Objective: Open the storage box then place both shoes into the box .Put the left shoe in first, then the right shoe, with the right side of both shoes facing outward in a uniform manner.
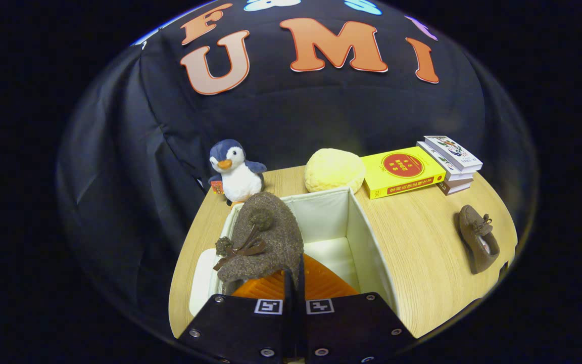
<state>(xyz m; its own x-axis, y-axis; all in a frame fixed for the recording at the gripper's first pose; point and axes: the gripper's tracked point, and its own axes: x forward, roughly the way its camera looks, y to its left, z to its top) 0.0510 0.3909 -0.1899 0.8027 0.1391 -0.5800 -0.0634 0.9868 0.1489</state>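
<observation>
My gripper (pixel 293 285) is shut on a brown fuzzy shoe (pixel 265 237) with a bow and pompoms. The orange fingers (pixel 321 285) pinch its edge, and the shoe hangs over the left part of the open white fabric storage box (pixel 361 237). Its toe points away from me. The box stands just ahead of the fingers, its pale bottom visible to the right of the shoe. A second brown shoe (pixel 479 237) with a bow lies on the wooden table (pixel 422 263), well to the right of the box.
Behind the box stand a plush penguin (pixel 234 172) and a yellow round cushion (pixel 334 169). A yellow book (pixel 402 172) and a small stack of books (pixel 452 162) lie at the back right. The box's white lid (pixel 201 280) rests beside its left wall.
</observation>
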